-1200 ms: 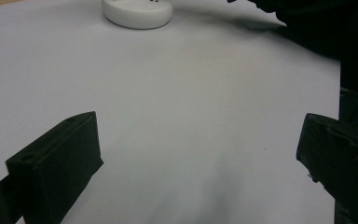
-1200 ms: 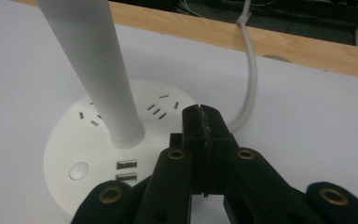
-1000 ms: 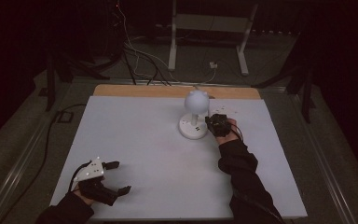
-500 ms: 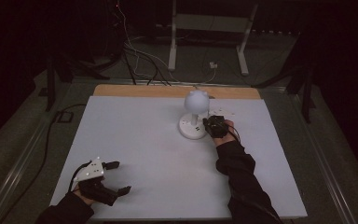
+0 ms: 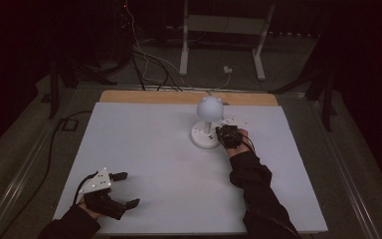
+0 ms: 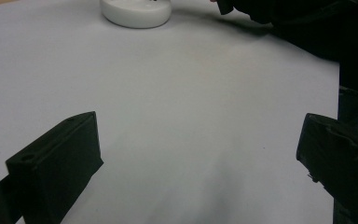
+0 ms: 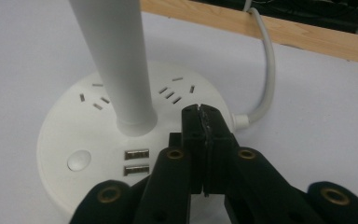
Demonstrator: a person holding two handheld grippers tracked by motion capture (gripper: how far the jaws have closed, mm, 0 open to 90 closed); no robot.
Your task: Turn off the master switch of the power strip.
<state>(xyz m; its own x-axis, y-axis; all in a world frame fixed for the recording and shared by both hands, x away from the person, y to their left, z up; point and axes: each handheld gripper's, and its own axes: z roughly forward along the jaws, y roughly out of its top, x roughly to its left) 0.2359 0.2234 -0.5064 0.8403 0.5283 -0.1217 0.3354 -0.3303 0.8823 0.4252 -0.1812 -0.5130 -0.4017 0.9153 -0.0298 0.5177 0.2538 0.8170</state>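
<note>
Evidently the right tool (image 7: 200, 116), jaws pressed together on nothing, hovers over the lamp base (image 7: 74, 140) beside its upright stem (image 7: 116, 60), round button (image 7: 79, 160) just leftward, while the wide-open left tool (image 5: 114, 191) rests well apart on the tabletop (image 5: 159, 164).

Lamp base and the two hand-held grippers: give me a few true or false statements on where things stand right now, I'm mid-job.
1. The right hand-held gripper has its jaws pressed together over the lamp base. True.
2. The left hand-held gripper is shut. False: its jaws stand wide apart, with nothing between them but bare table.
3. The lamp base carries two USB ports and a round button. True.
4. The lamp's cable is unplugged and lies coiled on the base. False: it leaves the side of the base and runs off toward the wooden edge of the table.
5. The left hand-held gripper rests against the lamp base. False: it sits near the table's front left corner, far from the base.
</note>
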